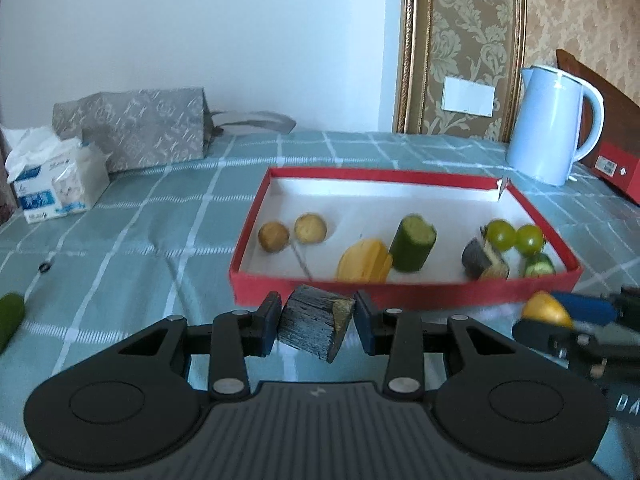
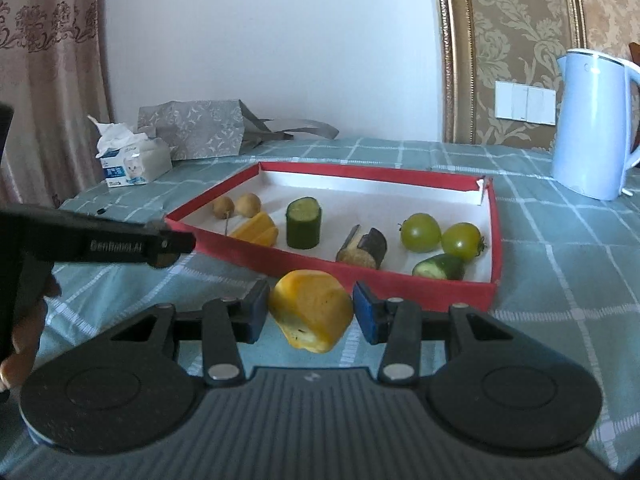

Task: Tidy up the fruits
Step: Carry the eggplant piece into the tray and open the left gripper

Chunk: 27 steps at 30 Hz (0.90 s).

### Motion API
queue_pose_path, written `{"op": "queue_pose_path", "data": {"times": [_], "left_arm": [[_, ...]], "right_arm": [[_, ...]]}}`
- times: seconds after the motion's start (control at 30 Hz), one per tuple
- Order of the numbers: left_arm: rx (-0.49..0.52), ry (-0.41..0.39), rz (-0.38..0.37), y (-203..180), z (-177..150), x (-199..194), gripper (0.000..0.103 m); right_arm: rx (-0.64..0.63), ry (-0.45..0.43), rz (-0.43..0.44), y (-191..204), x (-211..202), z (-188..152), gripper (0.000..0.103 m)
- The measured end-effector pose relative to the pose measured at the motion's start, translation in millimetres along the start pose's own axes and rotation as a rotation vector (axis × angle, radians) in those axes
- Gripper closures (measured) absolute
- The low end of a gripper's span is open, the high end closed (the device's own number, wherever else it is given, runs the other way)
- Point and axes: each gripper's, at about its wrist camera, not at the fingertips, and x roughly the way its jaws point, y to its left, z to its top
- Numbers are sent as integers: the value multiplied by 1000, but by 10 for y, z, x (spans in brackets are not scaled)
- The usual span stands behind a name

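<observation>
Clamped in the left gripper (image 1: 316, 320) is a dark eggplant chunk (image 1: 314, 326); the right gripper (image 2: 310, 312) grasps a yellow fruit piece (image 2: 312, 314). Both wait just before the red tray (image 2: 400, 294) at 12 o'clock (probably for sorting inside).

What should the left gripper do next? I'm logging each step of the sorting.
Probably carry the dark chunk forward over the red tray's near wall and set it beside the matching dark piece already inside. The left gripper is shut on it just short of the tray, and bare floor shows there.
</observation>
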Motion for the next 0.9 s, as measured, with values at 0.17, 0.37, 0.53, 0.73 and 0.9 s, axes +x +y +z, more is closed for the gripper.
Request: {"op": "queue_pose_path", "data": {"times": [0.17,0.37,0.53,0.73,0.9], "left_arm": [[-25,7,-23,-10,253,212,65],[-34,27,-12,-57,498,595,65],[-6,52,2,-141,610,915,65],[23,39,0,-281,723,1121,64],[44,16,25,-376,786,1244,53]], "right_arm": [[7,-4,0,-7,-12,2,60],[-2,-9,-1,10,-18,-12,60],[-5,9,9,23,16,-17,60],[-5,19,21,29,33,-23,60],[-9,26,30,47,39,-31,60]]}}
